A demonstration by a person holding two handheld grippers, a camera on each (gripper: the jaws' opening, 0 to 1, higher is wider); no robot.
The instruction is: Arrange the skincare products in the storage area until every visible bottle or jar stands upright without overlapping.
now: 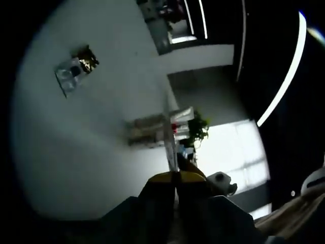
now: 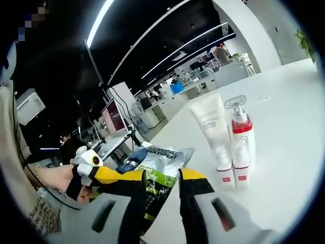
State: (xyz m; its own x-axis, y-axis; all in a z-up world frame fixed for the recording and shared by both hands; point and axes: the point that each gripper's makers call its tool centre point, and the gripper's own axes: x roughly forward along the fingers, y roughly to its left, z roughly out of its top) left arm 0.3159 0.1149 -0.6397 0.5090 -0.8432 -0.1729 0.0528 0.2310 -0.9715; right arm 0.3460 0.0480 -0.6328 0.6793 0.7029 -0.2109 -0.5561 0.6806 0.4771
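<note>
White worktop (image 2: pixel 284 152) carries an upright soft white plastic tube (image 2: pixel 213 134) touching a red-collared pump bottle (image 2: pixel 240 140). We judge both light, tippable; grasp mid-body. Right hand-held gripper (image 2: pixel 161 183) open; left hand-held gripper (image 1: pixel 176 176) closed.

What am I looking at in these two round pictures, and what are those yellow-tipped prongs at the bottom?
There is no robot here: a person holds a two-jaw gripper in each hand, and a fisheye camera rides on each one, looking along its jaws. In the left gripper view, the left gripper has its yellow tips pressed together, with nothing visibly between them, over a white surface; that picture is tilted and dim. In the right gripper view, the right gripper stands open and holds nothing. On the white table ahead stand a white tube on its cap and a red-and-white pump bottle, side by side and upright. A silver sachet lies flat beside them.
</note>
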